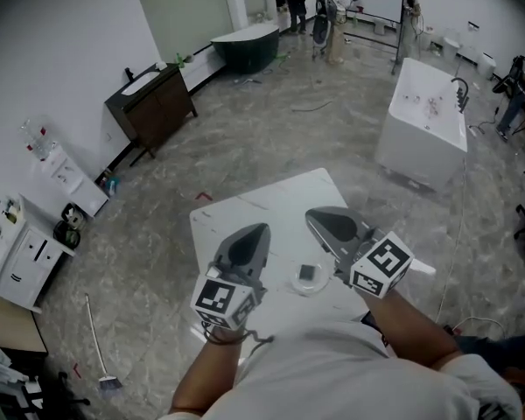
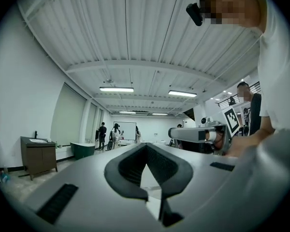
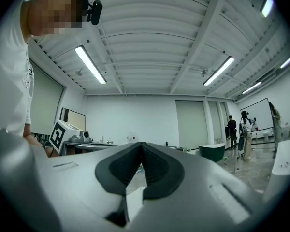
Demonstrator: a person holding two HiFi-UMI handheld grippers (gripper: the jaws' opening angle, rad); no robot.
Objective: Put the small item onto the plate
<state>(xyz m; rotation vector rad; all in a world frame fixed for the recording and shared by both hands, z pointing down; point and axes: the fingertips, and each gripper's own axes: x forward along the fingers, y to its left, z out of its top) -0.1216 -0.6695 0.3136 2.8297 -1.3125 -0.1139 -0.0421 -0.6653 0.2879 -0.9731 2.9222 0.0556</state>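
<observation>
We hold the left gripper [image 1: 261,230] and right gripper [image 1: 313,215] clear above the bench [image 1: 245,213], fingers [image 2: 125,168] clenched on nothing, since the small item [image 1: 307,272] already sits on the plate [image 1: 313,289], below and between both sets of fingers; the placing looks finished.

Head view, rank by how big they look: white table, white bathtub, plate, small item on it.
1. white table
2. white bathtub, which is farther off, so its true size is unsure
3. plate
4. small item
</observation>
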